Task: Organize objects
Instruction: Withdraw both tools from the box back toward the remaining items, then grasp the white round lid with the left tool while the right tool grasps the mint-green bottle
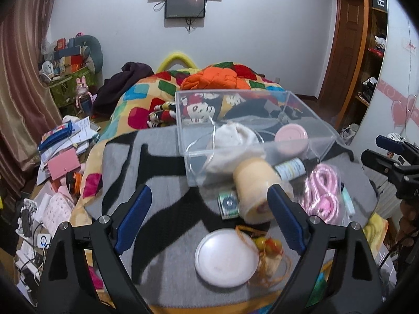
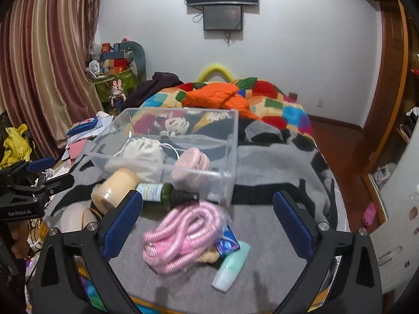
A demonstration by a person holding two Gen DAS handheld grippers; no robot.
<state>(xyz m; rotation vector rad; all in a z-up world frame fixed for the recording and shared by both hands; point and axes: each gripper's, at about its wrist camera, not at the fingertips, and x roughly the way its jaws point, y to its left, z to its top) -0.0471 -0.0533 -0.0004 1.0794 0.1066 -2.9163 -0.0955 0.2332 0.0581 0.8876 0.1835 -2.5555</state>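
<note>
A clear plastic box (image 1: pixel 309 145) (image 2: pixel 230 180) stands on a grey blanket and holds a white cloth pouch (image 1: pixel 235 137) (image 2: pixel 144 150) and a pink round case (image 1: pixel 292 137) (image 2: pixel 191 162). In front of it lie a cream roll (image 1: pixel 255 188) (image 2: pixel 115 185), a green bottle (image 1: pixel 290 168) (image 2: pixel 162 191), a pink coiled cord in a bag (image 1: pixel 322 191) (image 2: pixel 180 233), a mint tube (image 2: pixel 230 268), a small green box (image 1: pixel 229 205), a white disc (image 1: pixel 225 257) and an orange net bag (image 1: pixel 269 251). My left gripper (image 1: pixel 209 219) is open above them. My right gripper (image 2: pixel 207 222) is open over the cord.
The blanket (image 1: pixel 162 183) (image 2: pixel 275 162) covers a bed with a colourful quilt (image 1: pixel 146 96). Papers and boxes (image 1: pixel 62 144) clutter the floor at left. A curtain (image 2: pixel 39 65) hangs left; a wooden door (image 1: pixel 345 39) is at right.
</note>
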